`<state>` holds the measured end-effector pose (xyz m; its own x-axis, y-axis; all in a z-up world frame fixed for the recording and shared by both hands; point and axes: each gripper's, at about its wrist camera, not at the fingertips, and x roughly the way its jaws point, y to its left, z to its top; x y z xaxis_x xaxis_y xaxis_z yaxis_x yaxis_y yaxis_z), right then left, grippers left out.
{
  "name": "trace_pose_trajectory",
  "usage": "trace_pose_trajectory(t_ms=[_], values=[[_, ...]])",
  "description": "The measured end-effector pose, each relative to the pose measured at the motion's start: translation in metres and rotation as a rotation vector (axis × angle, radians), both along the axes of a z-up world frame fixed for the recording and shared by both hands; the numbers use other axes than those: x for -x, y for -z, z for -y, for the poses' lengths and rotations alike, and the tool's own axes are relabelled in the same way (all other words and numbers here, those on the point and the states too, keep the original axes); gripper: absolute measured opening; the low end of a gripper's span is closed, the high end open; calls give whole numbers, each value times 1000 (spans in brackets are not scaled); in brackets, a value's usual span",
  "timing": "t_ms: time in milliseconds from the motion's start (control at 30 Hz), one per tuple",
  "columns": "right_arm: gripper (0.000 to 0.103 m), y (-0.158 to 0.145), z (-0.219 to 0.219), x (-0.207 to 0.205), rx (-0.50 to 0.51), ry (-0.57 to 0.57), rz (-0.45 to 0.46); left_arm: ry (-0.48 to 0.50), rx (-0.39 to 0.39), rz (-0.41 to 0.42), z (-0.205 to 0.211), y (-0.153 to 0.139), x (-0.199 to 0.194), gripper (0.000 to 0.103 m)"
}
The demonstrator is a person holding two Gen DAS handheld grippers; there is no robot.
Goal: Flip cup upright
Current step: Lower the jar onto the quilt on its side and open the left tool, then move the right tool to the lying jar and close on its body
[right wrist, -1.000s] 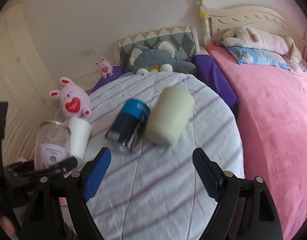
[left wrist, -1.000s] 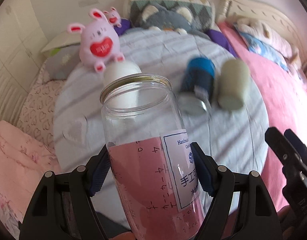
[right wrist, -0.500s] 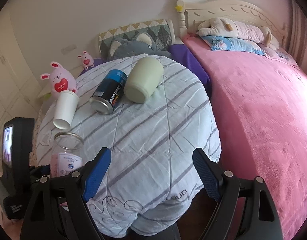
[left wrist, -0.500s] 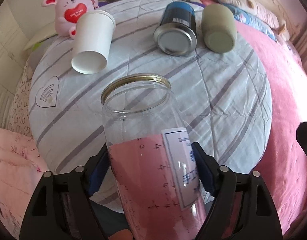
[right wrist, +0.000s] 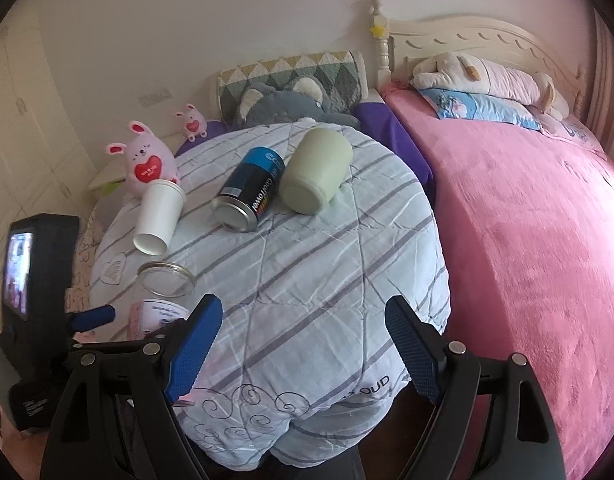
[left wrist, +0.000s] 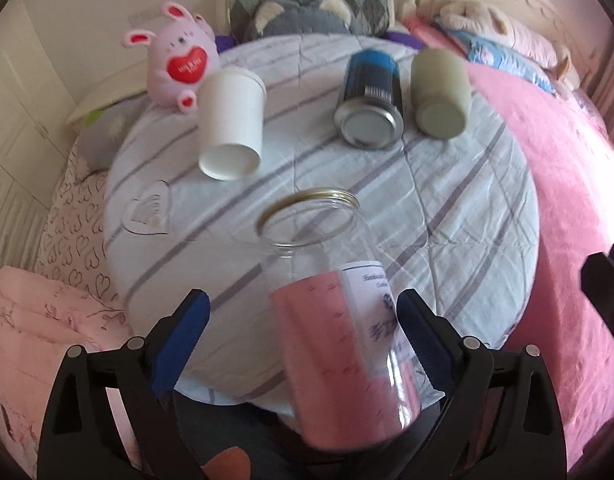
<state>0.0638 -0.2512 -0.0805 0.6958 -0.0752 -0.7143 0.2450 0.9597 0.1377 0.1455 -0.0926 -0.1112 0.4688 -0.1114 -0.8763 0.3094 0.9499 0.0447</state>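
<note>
Left wrist view: clear glass jar (left wrist: 339, 320), gold-rimmed mouth up, label blurred.

The left gripper (left wrist: 303, 332) is held with its jaws spread wide; a gap is seen between the left blue pad (left wrist: 183, 336) and what stands between the jaws, while the right pad (left wrist: 421, 340) lies at its side. The right gripper (right wrist: 303, 350) is held level and forward, its jaws parted wide, nothing being gripped between its blue pads (right wrist: 195, 344).
</note>
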Motion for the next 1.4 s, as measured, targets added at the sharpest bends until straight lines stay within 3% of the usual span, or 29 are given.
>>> trace_pose_trajectory(t_ms=[233, 567, 967, 1400], values=[[85, -14, -14, 20, 13, -28, 45, -26, 47, 90, -29, -39, 35, 96], [85, -29, -42, 65, 48, -74, 117, -94, -5, 302, -79, -78, 122, 100], [85, -31, -74, 95, 73, -138, 120, -150, -4, 349, -100, -82, 171, 100], [85, -33, -85, 109, 81, -137, 127, -164, 13, 355, -108, -83, 183, 100]])
